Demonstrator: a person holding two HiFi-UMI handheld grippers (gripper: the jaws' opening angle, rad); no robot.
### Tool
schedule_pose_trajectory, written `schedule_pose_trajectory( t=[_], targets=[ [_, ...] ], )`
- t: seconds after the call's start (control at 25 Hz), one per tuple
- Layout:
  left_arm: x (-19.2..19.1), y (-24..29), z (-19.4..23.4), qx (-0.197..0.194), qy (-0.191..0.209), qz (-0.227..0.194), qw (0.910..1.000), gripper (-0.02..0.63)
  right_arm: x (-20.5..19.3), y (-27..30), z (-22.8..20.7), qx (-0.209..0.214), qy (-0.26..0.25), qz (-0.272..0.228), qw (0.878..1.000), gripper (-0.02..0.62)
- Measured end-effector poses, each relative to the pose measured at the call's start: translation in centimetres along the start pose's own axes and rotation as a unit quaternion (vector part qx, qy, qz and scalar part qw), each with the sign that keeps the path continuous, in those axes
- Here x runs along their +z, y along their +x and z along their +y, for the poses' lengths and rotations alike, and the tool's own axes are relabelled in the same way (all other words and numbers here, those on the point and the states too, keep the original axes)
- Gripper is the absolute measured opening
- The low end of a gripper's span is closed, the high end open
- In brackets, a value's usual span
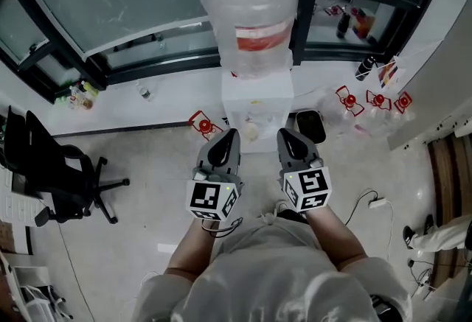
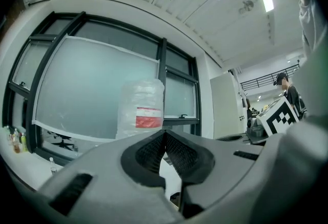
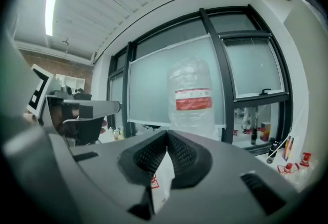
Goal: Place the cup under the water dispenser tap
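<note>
The white water dispenser (image 1: 257,103) stands against the window with a plastic-wrapped bottle (image 1: 251,11) with a red label on top. I hold both grippers level, side by side, pointing at the dispenser's front. The left gripper (image 1: 234,132) is shut with nothing in it, its pads meeting at the tip (image 2: 164,133). The right gripper (image 1: 282,133) is also shut and empty (image 3: 166,133). The bottle (image 2: 141,110) (image 3: 192,100) rises beyond both sets of jaws. A pale round shape (image 1: 251,130) sits at the dispenser's front; I cannot tell whether it is the cup.
A black container (image 1: 310,124) stands right of the dispenser. Red-and-white items (image 1: 346,99) lie along the wall on both sides. A black office chair (image 1: 51,166) is at the left. A cable and plug (image 1: 376,203) lie on the floor at the right, where a person's legs (image 1: 442,233) stand.
</note>
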State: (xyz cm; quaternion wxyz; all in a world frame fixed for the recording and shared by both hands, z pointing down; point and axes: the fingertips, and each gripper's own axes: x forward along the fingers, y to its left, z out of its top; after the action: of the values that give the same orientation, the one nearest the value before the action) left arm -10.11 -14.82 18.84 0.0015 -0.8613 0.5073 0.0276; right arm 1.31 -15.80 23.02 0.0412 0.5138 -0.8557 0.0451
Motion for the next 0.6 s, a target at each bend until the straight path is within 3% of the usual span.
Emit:
schedule_pose_trajectory(
  t=[0.24, 0.6],
  targets=[
    [-0.14, -0.15, 0.15, 0.000, -0.012, 0.001, 0.9999, 0.020, 0.46, -0.41, -0.03, -0.005, -0.007, -0.004, 1.000, 0.028],
    [-0.16, 0.01, -0.33, -0.007, 0.005, 0.007, 0.9999, 0.020, 0.41, -0.31, 0.12, -0.009, -0.003, -0.005, 1.000, 0.028]
  ],
)
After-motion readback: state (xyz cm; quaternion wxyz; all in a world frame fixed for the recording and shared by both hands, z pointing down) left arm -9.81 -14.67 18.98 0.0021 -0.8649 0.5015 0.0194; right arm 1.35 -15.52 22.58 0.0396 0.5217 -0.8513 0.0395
